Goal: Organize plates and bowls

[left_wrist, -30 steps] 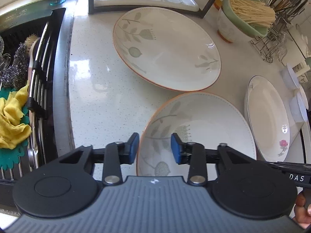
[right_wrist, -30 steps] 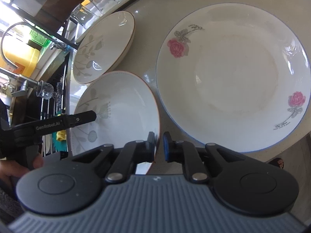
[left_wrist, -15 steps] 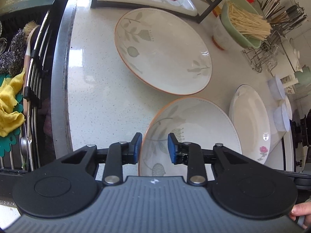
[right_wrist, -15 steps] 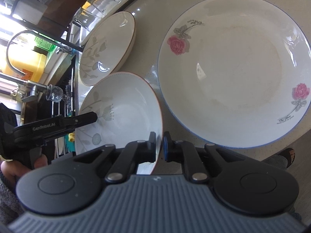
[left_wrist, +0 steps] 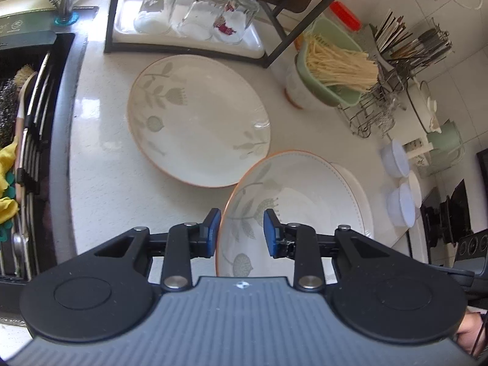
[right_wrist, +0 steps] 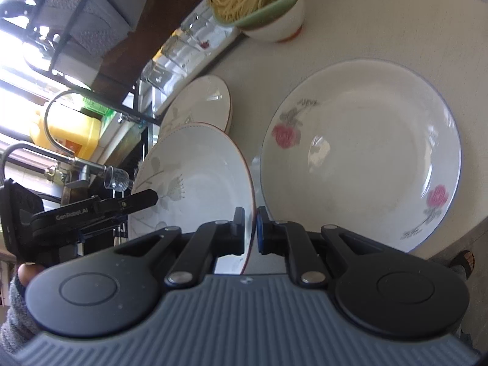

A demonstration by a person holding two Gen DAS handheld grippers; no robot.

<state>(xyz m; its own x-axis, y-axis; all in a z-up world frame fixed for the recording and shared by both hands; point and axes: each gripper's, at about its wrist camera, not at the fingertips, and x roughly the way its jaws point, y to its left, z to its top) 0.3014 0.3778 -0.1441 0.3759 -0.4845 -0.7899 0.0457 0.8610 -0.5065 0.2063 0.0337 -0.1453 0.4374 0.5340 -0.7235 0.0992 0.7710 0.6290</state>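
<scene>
at the centre of both views, a leaf-patterned bowl (left_wrist: 292, 204) with an orange rim is held tilted above the pale surface (left_wrist: 100, 164) by two grippers. in the left wrist view the left gripper (left_wrist: 242, 231) straddles the bowl's near rim at lower centre; one blue pad sits against the outside wall and the other stands inside the bowl, and i cannot tell whether that inner pad presses on the ceramic. in the right wrist view the right gripper (right_wrist: 250, 228) is pinched tight on the thin rim at the opposite side, low in the middle of the frame, the edge squeezed between its pads.

a matching leaf plate (left_wrist: 198, 122) lies flat on the surface above and left of the bowl, close to it. a rose plate (right_wrist: 360, 155) lies to the right of it, near the surface's edge. a noodle bowl (right_wrist: 262, 3) stands at the top of the right wrist view.

the held bowl looks like glazed ceramic: stiff, fairly heavy, smooth enough to slip, and likely to chip or break if knocked against another dish. the rim is the only place thin enough to pinch, so taking it at two opposite points, as here, seems the steadiest hold; it should be set down gently.
</scene>
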